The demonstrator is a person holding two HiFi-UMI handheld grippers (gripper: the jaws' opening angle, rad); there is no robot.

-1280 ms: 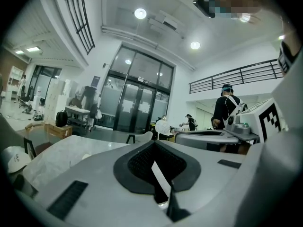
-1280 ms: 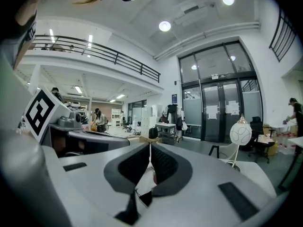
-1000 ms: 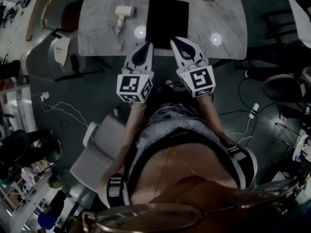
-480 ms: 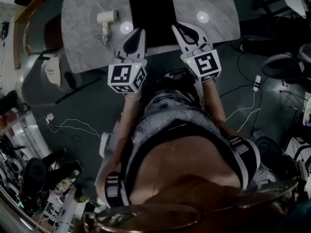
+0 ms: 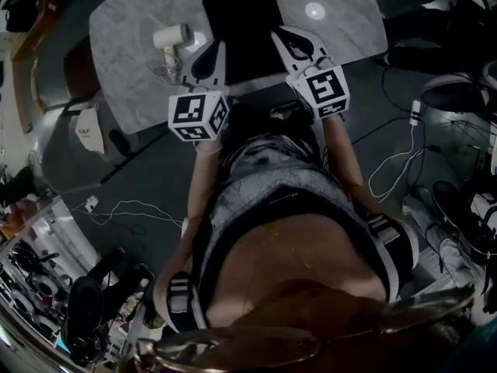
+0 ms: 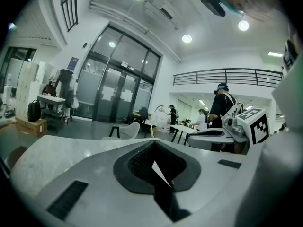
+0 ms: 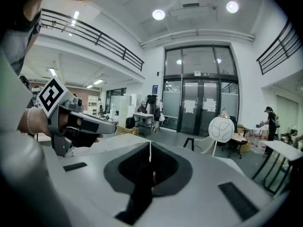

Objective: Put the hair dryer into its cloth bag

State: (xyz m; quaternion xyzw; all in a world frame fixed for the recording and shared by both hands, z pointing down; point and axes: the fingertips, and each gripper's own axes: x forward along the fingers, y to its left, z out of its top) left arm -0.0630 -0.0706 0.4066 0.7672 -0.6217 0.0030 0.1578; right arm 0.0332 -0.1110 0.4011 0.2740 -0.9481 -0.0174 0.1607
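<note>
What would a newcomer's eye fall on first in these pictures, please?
Two shut, empty tools with marker cubes, the left tool and the right tool, point over the near edge of the marble table. Ahead, between them, lies a flat black cloth bag, with the white hair dryer left of it.

Change over the last second, head view. Both grippers have travelled forward from the near edge of the desk and now reach further in over its top. The left gripper has drawn up beside the left edge of the bag, with its tip now near the hair dryer. The right gripper has drawn up beside the bag's right edge. The camera has swung, so the desk now appears tilted, its left end lower in the view.
</note>
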